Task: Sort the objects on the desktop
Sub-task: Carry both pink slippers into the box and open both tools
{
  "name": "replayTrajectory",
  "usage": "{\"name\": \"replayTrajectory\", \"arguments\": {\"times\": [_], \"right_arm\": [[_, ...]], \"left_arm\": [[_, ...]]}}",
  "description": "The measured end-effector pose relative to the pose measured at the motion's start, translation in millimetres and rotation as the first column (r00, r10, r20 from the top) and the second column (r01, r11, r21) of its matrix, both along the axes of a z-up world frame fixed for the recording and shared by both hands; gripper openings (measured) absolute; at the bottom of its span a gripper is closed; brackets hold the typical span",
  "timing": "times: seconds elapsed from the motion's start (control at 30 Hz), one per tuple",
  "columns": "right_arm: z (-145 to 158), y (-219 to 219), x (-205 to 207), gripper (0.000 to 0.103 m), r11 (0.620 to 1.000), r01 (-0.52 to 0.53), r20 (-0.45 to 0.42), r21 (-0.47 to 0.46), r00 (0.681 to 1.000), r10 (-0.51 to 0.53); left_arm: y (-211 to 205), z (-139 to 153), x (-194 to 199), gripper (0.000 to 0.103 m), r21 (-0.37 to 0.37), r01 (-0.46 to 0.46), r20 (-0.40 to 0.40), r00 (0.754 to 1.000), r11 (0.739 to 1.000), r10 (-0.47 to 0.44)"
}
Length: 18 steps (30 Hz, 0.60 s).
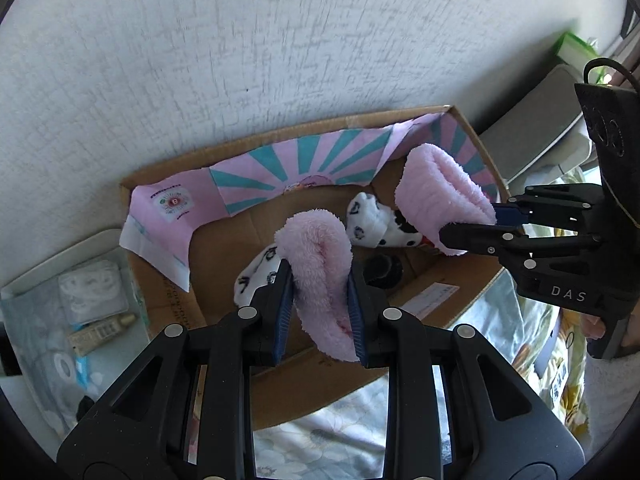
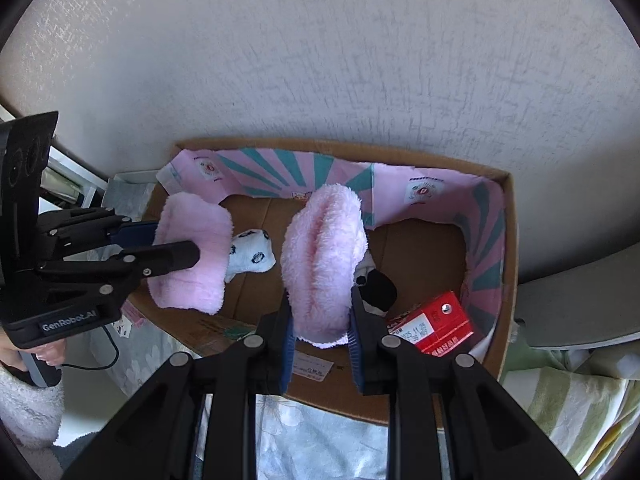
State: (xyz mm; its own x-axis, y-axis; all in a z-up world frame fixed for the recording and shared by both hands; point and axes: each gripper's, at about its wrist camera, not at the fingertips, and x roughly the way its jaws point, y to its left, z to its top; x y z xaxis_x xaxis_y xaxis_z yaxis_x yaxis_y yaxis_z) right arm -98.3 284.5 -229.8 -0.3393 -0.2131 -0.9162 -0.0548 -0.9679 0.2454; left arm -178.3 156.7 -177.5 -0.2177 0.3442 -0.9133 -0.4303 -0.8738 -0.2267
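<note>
Two pink socks, soft, light and floppy, hang folded over the box; each hand-held gripper pinches one mid-fold, where bunched fleece grips best.

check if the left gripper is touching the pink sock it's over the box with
Touching. In the left wrist view the left gripper has both blue pads pressed into the pink sock.

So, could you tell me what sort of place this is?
Probably a home bedroom: a cardboard box of fluffy pink socks rests on floral bedding against a textured wall.
</note>
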Motion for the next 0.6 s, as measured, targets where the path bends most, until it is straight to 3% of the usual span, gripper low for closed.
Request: {"name": "replayTrajectory", "arguments": {"times": [0.4,0.43,0.47,0.5,0.53,0.57,0.6], "right_arm": [[-19,-3,-5,0.023,1.0,-0.027,0.053,-0.003,0.998,0.027],[-19,-5,-5,0.023,0.999,-0.032,0.053,0.0,0.998,0.032],[-18,-7,-5,0.025,0.999,-0.037,0.051,0.005,0.998,0.037],[-15,-10,-1,0.031,0.999,-0.039,0.043,0.008,0.998,0.038],[-14,-10,0,0.041,0.999,-0.035,0.032,0.01,0.999,0.035],[-12,-10,2,0.047,1.0,-0.028,0.029,0.008,0.999,0.027],[-10,-9,2,0.064,1.0,-0.019,0.027,0.005,0.999,0.019]], "left_arm": [[6,-8,0,0.023,-0.066,0.005,-0.033,0.999,0.998,-0.008],[6,-7,-1,0.027,-0.078,-0.013,-0.044,0.999,0.997,0.01],[3,-6,-3,0.032,-0.086,-0.04,-0.047,0.998,0.996,0.036],[0,-6,-4,0.055,-0.085,-0.059,-0.04,0.998,0.995,0.056],[-2,-5,-5,0.1,-0.077,-0.068,-0.03,0.997,0.995,0.066],[-4,-3,-4,0.101,-0.054,-0.067,-0.035,0.997,0.996,0.065],[-6,0,-3,0.103,-0.027,-0.067,-0.056,0.996,0.997,0.066]]}}
